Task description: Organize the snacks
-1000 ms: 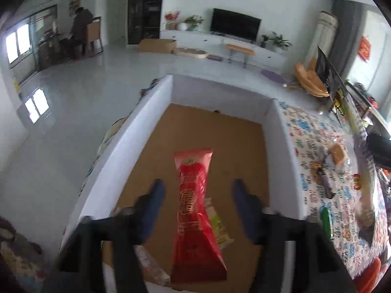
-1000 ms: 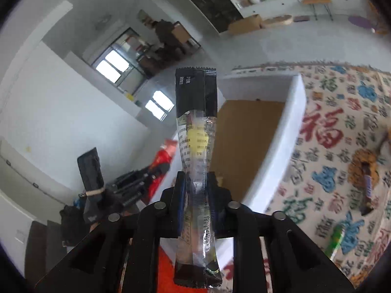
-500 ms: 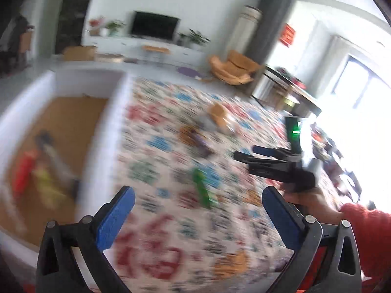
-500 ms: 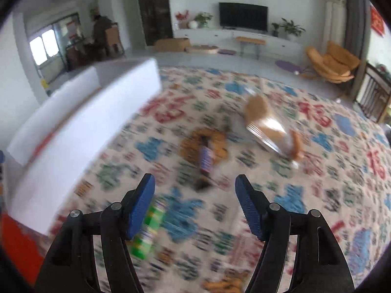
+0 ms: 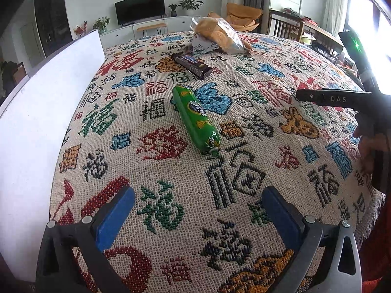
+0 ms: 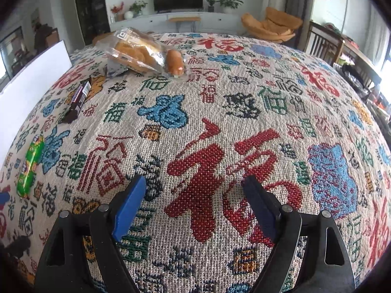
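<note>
Jaws just opening, empty, both grippers tilt down over the tablecloth (image 6: pixel 220 102).

Left gripper (image 5: pixel 198 216): two matte black, triangular cut-out arms studded with silver screws, each tipped with a flat blue pad (image 5: pixel 114 217). Right gripper (image 6: pixel 194 206): the same black frame and blue pads; seen at three o'clock from the left camera, it bears white lettering "DAS" and a green light.
</note>
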`<move>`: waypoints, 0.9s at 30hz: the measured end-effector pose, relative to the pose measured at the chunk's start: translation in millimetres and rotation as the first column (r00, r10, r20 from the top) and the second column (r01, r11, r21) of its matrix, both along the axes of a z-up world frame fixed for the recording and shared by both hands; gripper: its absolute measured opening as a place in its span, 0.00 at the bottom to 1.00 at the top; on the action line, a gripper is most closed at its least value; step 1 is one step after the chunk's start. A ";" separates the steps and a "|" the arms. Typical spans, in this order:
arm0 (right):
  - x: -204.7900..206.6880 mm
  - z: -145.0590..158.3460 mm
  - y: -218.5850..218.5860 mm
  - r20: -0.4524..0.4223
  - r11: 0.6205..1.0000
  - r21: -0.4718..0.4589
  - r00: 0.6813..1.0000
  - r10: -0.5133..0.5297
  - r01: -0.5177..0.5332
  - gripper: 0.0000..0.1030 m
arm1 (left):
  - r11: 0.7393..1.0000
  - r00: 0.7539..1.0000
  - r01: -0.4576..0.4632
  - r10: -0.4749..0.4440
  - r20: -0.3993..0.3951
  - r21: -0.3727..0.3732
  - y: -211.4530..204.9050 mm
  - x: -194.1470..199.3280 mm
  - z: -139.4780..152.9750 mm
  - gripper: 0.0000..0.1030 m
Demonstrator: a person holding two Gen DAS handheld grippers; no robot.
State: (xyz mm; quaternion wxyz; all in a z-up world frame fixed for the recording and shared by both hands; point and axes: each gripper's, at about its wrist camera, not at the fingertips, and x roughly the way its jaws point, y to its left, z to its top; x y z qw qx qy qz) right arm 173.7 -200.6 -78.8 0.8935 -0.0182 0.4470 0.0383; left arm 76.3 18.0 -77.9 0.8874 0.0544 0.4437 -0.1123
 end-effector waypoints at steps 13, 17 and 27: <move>-1.1 -2.1 2.9 0.001 1.000 -0.011 1.000 0.003 -0.003 0.84 | 1.000 1.000 -0.006 0.006 0.015 -0.010 0.4 -3.8 0.7 1.00; -1.1 -2.1 3.0 0.001 1.000 -0.011 1.000 0.003 -0.003 0.84 | 1.000 1.000 -0.007 0.007 0.018 -0.011 0.9 -5.1 1.4 1.00; -1.2 -2.3 3.2 0.001 1.000 -0.011 1.000 0.003 -0.003 0.84 | 1.000 1.000 -0.008 0.008 0.020 -0.011 0.7 -5.0 1.8 1.00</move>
